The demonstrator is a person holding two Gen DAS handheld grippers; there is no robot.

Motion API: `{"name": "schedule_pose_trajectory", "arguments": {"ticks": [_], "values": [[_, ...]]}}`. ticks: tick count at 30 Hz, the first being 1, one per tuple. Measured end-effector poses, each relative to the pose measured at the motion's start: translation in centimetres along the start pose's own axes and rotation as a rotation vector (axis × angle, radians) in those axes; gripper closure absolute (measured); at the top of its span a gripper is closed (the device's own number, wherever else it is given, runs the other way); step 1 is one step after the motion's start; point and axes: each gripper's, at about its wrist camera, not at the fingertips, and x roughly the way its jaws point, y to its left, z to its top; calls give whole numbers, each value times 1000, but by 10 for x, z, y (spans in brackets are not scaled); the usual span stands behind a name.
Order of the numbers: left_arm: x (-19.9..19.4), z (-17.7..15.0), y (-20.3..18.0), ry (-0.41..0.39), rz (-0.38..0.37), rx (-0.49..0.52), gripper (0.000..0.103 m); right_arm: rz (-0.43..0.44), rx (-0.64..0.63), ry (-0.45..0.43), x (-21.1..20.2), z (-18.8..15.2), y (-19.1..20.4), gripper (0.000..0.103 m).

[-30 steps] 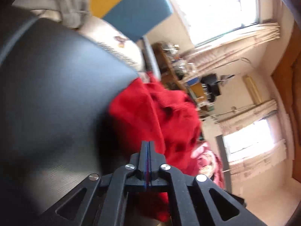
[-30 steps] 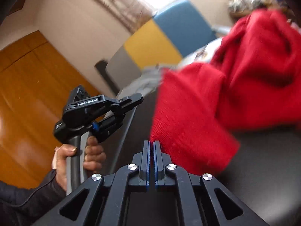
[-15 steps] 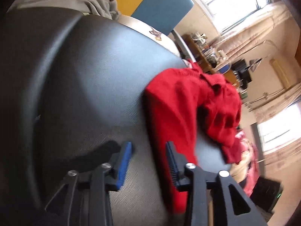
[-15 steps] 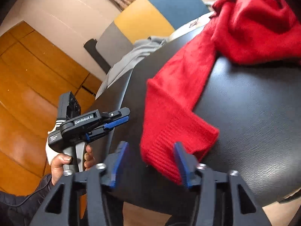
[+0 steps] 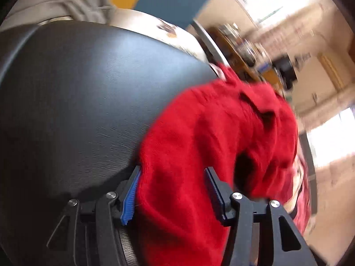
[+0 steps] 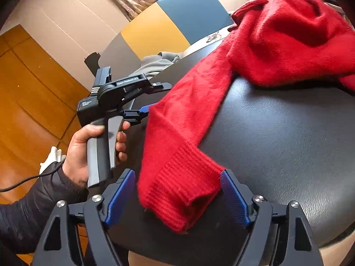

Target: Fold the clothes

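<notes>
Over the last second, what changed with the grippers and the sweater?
Both grippers were shut a second ago; their jaws have just been opening. The left gripper closed in to straddle the red sweater; the right gripper now brackets its ribbed cuff. Neither grips yet. The sweater slumped onto the black table. Grey garment unchanged.

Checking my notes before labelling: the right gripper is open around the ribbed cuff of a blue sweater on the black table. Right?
Not quite: the sweater is red, as the right wrist view shows. The right gripper is open around its ribbed cuff on the black table.
</notes>
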Motion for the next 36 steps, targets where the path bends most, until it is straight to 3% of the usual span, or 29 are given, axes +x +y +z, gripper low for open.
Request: {"name": "schedule_pose_trajectory", "arguments": {"ticks": [1,2,4,8,14,19,20,22,24,31,36], "values": [[1,-2,-4,3,22,17,68,-3,2,-4,1,2,-2,22],[3,-5,-5,21,31,22,95,-8,3,-8,1,4,-3,22],[3,-13,2,30,-17,-35,94,-19,6,-15,2,8,-6,21],[-21,-36,15,-36,-21,-81,95,-64,-42,-45,6,18,0,21],[-65,-65,41,-113,-70,-177,98,-166,-266,-127,37,58,33,22],[-92,-87,62,-128,-87,-228,101,-127,-272,35,99,75,51,33],[-95,-91,69,-131,-93,-248,103,-104,-265,95,115,67,56,33],[-105,-101,79,-152,-76,-268,103,-136,-328,117,133,43,80,32],[-118,-110,95,-166,-65,-291,103,-108,-372,140,140,23,104,32],[-168,-132,130,-249,-27,-335,103,-23,-401,156,145,-23,149,32],[-188,-137,128,-300,46,-284,102,28,-394,134,151,-43,179,21]]}}
